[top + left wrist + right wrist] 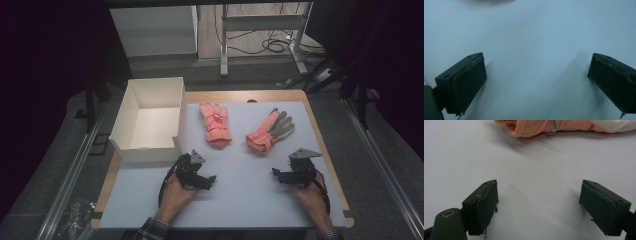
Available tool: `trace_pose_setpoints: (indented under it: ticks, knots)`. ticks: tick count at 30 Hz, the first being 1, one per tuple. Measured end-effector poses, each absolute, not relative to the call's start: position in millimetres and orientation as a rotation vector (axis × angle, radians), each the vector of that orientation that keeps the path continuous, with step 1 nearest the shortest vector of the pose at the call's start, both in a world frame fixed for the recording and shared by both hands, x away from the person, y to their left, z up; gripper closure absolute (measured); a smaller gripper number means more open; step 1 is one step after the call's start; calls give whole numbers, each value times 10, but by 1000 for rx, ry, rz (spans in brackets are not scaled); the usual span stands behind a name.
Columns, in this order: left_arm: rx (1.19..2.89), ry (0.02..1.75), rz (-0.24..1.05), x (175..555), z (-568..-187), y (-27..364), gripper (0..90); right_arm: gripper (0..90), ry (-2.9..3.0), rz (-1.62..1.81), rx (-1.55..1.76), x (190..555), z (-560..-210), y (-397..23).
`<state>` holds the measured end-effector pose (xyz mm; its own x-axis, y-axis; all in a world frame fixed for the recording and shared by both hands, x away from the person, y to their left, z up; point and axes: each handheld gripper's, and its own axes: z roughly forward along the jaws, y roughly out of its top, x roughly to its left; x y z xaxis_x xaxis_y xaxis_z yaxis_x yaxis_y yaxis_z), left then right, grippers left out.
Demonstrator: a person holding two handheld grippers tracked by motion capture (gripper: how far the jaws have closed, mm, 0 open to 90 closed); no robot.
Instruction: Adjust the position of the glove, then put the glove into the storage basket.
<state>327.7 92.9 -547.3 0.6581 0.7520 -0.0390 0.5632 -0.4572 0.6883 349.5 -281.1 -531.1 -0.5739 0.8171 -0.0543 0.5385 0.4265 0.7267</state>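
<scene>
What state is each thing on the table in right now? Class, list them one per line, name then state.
white box: open at the top, nothing inside, upright.
left glove: flat on the mat, cuff toward the person, untouched.
right glove: flat, lying at a slant, grey palm side up, untouched.
left gripper: open, holding nothing.
right gripper: open, holding nothing.

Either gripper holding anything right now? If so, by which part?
Nothing is held. The left gripper and the right gripper both stand open over the bare mat, short of the two pink gloves.
</scene>
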Motion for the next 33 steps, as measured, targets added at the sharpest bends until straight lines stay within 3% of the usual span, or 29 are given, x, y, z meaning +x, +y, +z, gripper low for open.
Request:
trace_pose_setpoints:
  ticks: [33]
  knots:
    - [2194,1002,366,3277,-5476,937,18,165,2280,941,1233,3606,-5196,-2805]
